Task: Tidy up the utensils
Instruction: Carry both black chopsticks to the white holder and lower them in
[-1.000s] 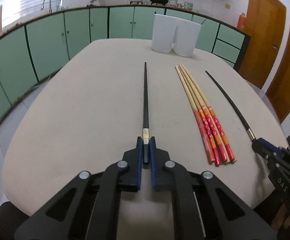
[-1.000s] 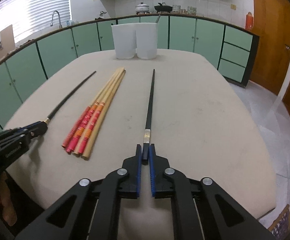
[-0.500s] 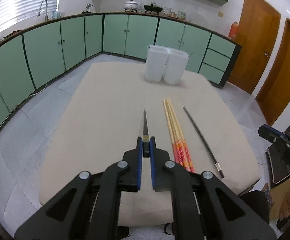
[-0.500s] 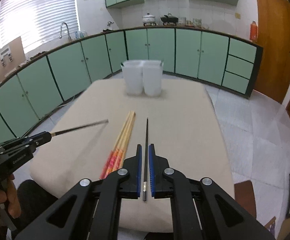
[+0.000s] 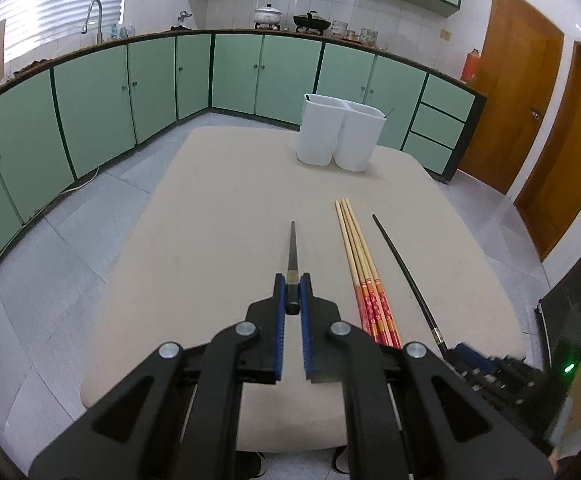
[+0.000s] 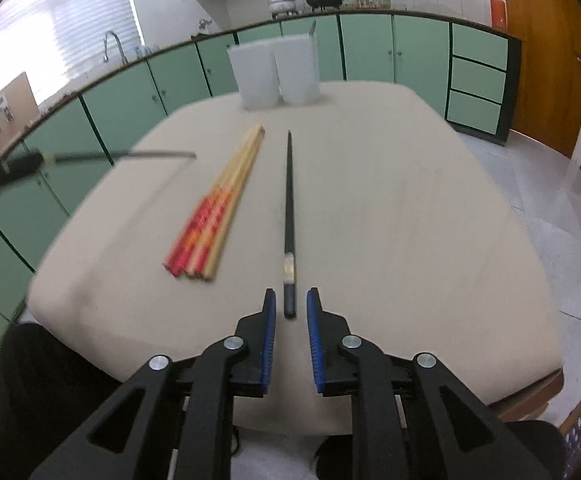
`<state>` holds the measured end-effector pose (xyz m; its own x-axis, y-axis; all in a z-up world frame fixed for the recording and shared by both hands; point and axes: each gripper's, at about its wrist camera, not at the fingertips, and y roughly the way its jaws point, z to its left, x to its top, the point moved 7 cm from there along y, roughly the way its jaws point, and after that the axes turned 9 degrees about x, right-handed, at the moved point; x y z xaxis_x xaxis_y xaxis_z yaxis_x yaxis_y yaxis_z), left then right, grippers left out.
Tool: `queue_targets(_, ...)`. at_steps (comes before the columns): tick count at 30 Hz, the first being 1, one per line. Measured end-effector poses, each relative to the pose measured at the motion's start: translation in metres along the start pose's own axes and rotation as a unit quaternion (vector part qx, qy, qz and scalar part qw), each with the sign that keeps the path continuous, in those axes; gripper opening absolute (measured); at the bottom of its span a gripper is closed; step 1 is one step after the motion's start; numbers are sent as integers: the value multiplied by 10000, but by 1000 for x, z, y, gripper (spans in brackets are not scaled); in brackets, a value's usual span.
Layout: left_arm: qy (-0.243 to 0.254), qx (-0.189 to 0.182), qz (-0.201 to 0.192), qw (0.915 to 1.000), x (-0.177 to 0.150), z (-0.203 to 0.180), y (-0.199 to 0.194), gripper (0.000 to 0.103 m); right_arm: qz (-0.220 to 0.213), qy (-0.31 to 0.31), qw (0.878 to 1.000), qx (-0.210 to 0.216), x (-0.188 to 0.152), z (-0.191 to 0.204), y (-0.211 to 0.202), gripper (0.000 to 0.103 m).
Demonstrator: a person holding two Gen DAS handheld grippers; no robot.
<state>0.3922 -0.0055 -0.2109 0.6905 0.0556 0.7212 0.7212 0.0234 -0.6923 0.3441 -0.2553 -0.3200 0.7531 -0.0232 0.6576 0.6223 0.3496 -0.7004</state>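
My left gripper (image 5: 292, 285) is shut on a black chopstick (image 5: 291, 254) and holds it in the air above the beige table (image 5: 218, 216); it also shows at the left of the right wrist view (image 6: 122, 155). My right gripper (image 6: 291, 299) is open, its jaws on either side of the end of a second black chopstick (image 6: 289, 208) that lies on the table; this one also shows in the left wrist view (image 5: 404, 270). A bundle of wooden chopsticks with red ends (image 5: 364, 272) (image 6: 220, 208) lies between the two. A white two-cup utensil holder (image 5: 340, 138) (image 6: 274, 72) stands at the far end.
Green cabinets (image 5: 90, 108) ring the room, with a sink tap (image 5: 94, 16) at the left and wooden doors (image 5: 530, 120) at the right. Grey tiled floor (image 5: 50, 264) surrounds the table. A dark object with a green light (image 5: 570, 368) sits at the right edge.
My left gripper has lifted its black chopstick off the table. My right gripper has opened, and its black chopstick now lies on the table between the jaws.
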Motion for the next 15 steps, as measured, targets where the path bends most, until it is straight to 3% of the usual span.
queue_targets(5, 26, 23, -30, 10000, 3, -1, 3, 6, -119, -184, 9997, -105, -3, 2, 4, 16)
queue_targets(7, 31, 35, -39, 10000, 3, -2, 3, 6, -63, -234, 9997, -37, -2, 2, 3, 6)
queue_targets(9, 34, 43, -47, 10000, 3, -2, 1, 6, 38, -104, 9999, 20, 3, 1, -1, 6)
queue_targets(15, 101, -40, -77, 9999, 15, 0, -8, 6, -170, -72, 9997, 139, 53, 10, -56, 6)
